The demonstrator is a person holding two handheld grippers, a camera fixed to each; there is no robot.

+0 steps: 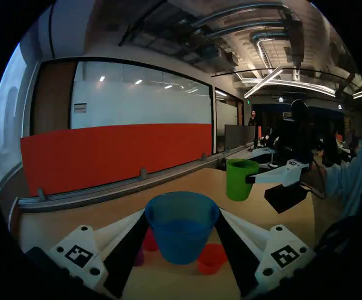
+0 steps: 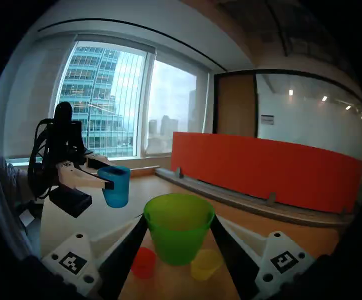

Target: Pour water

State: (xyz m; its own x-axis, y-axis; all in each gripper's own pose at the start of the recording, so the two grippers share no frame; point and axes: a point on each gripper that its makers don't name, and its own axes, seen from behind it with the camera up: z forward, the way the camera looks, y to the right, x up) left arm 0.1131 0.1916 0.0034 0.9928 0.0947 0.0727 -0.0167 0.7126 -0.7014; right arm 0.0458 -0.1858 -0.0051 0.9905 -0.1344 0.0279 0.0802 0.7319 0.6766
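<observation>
— Where is your cup?
— The nearer cup (image 1: 182,240) sits upright between the fingers of my left claw (image 1: 182,222), above the table (image 1: 191,180).
— And the other?
— My right claw (image 1: 253,178) holds the farther cup (image 1: 237,181) ahead and to the right, well apart. Small cups (image 1: 212,257) stand on the table beneath the nearer cup.

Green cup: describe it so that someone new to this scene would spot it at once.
Above the wooden table in front of the orange partition, the right gripper holds the green cup upright. It alone is green: the left gripper holds a blue cup, and a small red cup and a small yellow cup stand below.
</observation>
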